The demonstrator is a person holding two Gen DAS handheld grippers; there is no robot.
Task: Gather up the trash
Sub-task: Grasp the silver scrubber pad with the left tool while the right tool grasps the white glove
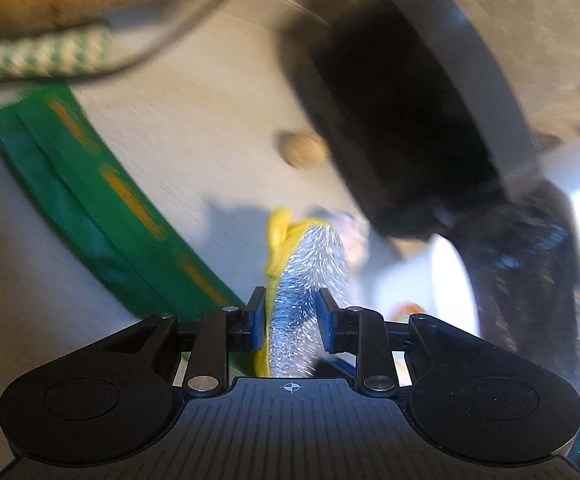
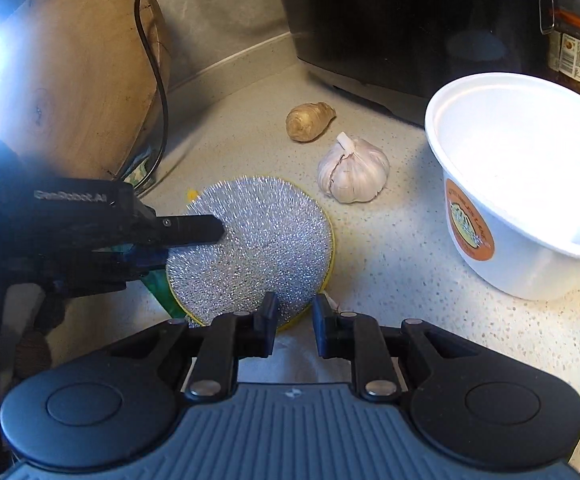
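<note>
Seemingly mid-cleanup, the left gripper (image 1: 291,312) has a round silver scouring pad (image 2: 250,248) with a yellow rim between its jaws; in the left wrist view the pad stands edge-on between the blue pads (image 1: 258,322), which lie against both of its faces, so the jaws are grasping it. In the right wrist view the same gripper reaches in from the left, one black finger lying across the pad's glittering face, and the pad sits near the middle of the speckled surface (image 2: 409,248). The right gripper (image 2: 293,328) hovers at the pad's near edge, its jaws drawn close with a narrow gap and nothing gripped between them. A garlic bulb (image 2: 353,172) lies just beyond the pad to the right, a piece of ginger (image 2: 309,122) farther back. A white tub (image 2: 521,184) with an orange label stands at right, a dark appliance (image 2: 409,20) at the far side, a wooden block (image 2: 82,80) at far left. A green wrapper (image 1: 102,208) lies left of the pad.
</note>
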